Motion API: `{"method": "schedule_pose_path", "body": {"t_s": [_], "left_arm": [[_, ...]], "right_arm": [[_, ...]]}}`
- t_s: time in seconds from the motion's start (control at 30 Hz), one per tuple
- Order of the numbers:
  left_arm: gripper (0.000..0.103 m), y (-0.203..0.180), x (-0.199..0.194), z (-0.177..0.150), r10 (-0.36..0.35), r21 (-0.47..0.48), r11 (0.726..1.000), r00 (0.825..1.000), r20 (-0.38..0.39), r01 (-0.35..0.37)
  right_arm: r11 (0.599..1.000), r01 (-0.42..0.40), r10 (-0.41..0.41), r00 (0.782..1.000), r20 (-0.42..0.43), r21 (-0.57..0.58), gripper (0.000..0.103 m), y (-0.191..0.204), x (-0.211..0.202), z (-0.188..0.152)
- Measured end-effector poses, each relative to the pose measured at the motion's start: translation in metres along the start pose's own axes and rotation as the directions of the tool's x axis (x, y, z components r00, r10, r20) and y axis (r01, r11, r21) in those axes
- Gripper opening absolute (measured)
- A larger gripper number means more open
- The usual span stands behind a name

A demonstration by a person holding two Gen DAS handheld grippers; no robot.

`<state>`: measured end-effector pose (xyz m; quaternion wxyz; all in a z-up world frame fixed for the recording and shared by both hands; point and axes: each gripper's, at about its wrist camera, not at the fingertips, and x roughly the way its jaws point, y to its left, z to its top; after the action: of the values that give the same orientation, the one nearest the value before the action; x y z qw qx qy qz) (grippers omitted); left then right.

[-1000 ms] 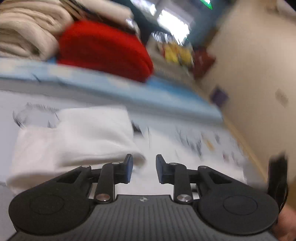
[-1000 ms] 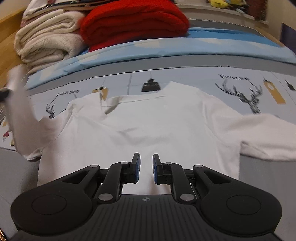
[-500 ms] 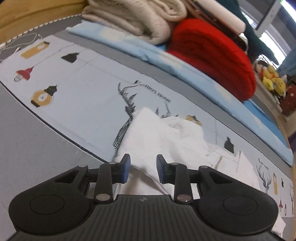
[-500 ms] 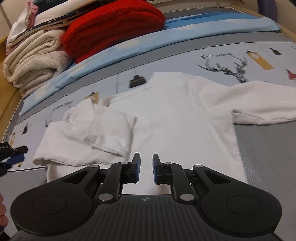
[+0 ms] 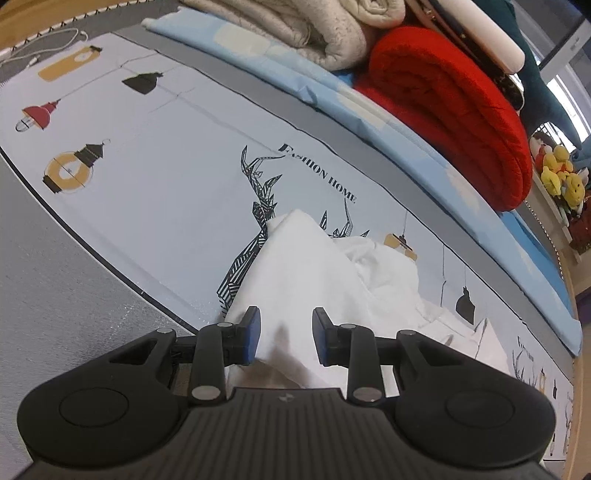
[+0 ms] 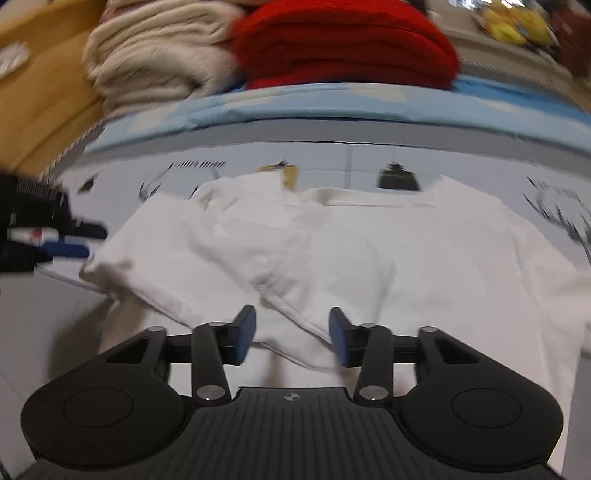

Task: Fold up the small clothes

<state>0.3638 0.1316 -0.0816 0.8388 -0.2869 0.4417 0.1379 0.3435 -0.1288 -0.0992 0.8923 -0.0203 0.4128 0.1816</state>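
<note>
A white shirt (image 6: 424,258) lies flat on the printed bed sheet (image 5: 166,192), its left sleeve (image 6: 207,251) folded in over the body. My right gripper (image 6: 291,339) hovers low over the sleeve's lower edge. Its jaws are opening, with cloth under the gap and neither pad pressing on it. My left gripper (image 5: 284,339) is at the shirt's (image 5: 314,273) left edge, jaws partly apart and holding nothing, with white cloth beneath the gap. In the right wrist view the left gripper (image 6: 55,236) shows at the far left, beside the folded sleeve.
A red folded blanket (image 5: 454,110) and beige blankets (image 5: 306,29) are stacked at the back on a light blue sheet (image 5: 332,88). A white cable (image 5: 44,44) lies at the far left corner. Yellow plush toys (image 5: 561,181) sit off to the right.
The left sleeve, raised a second ago, now lies folded over the shirt. The right jaws have spread wide and come down closer to the cloth. The left gripper swung round to the shirt's left edge.
</note>
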Motion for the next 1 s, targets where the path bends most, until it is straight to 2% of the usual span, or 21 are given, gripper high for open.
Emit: {"method": "schedule_pose_path", "body": {"t_s": [0.13,0.3,0.37,0.43,0.47,0.5,0.6,0.67,0.7,0.73,0.8,0.9,1.0], "left_arm": [[0.033,0.003,0.005,0.003,-0.002,-0.022,1.000,1.000,-0.019,0.002],[0.033,0.007,0.007,0.012,-0.002,-0.043,0.999,1.000,-0.014,0.001],[0.033,0.009,0.008,0.015,0.000,-0.050,0.999,1.000,-0.014,-0.001],[0.033,0.010,0.009,0.016,0.003,-0.052,0.999,1.000,-0.014,-0.003],[0.033,0.011,0.010,0.016,0.004,-0.051,0.999,1.000,-0.015,-0.005],[0.033,0.011,0.010,0.017,0.004,-0.050,0.999,1.000,-0.017,-0.005],[0.033,0.011,0.011,0.018,0.007,-0.044,0.999,1.000,-0.017,-0.008],[0.033,0.010,0.011,0.017,0.010,-0.033,0.999,1.000,-0.016,-0.011],[0.033,0.009,0.011,0.017,0.012,-0.026,1.000,1.000,-0.017,-0.012],[0.033,0.009,0.012,0.017,0.011,-0.018,1.000,1.000,-0.019,-0.011],[0.035,0.006,0.014,0.015,0.005,0.003,1.000,1.000,-0.031,-0.005],[0.038,0.002,0.018,0.012,-0.003,0.032,0.999,0.999,-0.051,0.004],[0.040,0.001,0.024,0.007,-0.022,0.022,0.999,0.996,-0.085,0.024]], "right_arm": [[0.991,0.057,-0.058,0.998,0.001,-0.118,0.050,0.015,0.019,0.001],[0.977,0.095,-0.098,0.995,-0.005,-0.190,0.048,0.025,0.037,0.002],[0.970,0.104,-0.112,0.993,-0.023,-0.220,0.040,0.027,0.044,0.000],[0.968,0.118,-0.128,0.991,-0.033,-0.221,0.016,0.024,0.048,-0.001],[0.971,0.125,-0.134,0.991,-0.032,-0.203,0.011,0.020,0.047,0.000],[0.977,0.128,-0.134,0.991,-0.026,-0.173,0.005,0.014,0.044,0.002],[0.991,0.136,-0.137,0.986,0.095,0.017,0.003,-0.016,0.016,0.016],[0.975,0.140,-0.177,0.961,0.214,0.175,0.003,-0.044,-0.013,0.023],[0.958,0.144,-0.211,0.940,0.269,0.248,0.003,-0.059,-0.027,0.024],[0.940,0.136,-0.235,0.922,0.307,0.313,0.003,-0.074,-0.039,0.024],[0.899,0.116,-0.274,0.902,0.334,0.423,0.003,-0.104,-0.051,0.016],[0.836,0.145,-0.341,0.893,0.294,0.529,0.003,-0.138,-0.053,0.000],[0.753,0.256,-0.388,0.917,0.095,0.606,0.004,-0.171,-0.038,-0.016]]}}
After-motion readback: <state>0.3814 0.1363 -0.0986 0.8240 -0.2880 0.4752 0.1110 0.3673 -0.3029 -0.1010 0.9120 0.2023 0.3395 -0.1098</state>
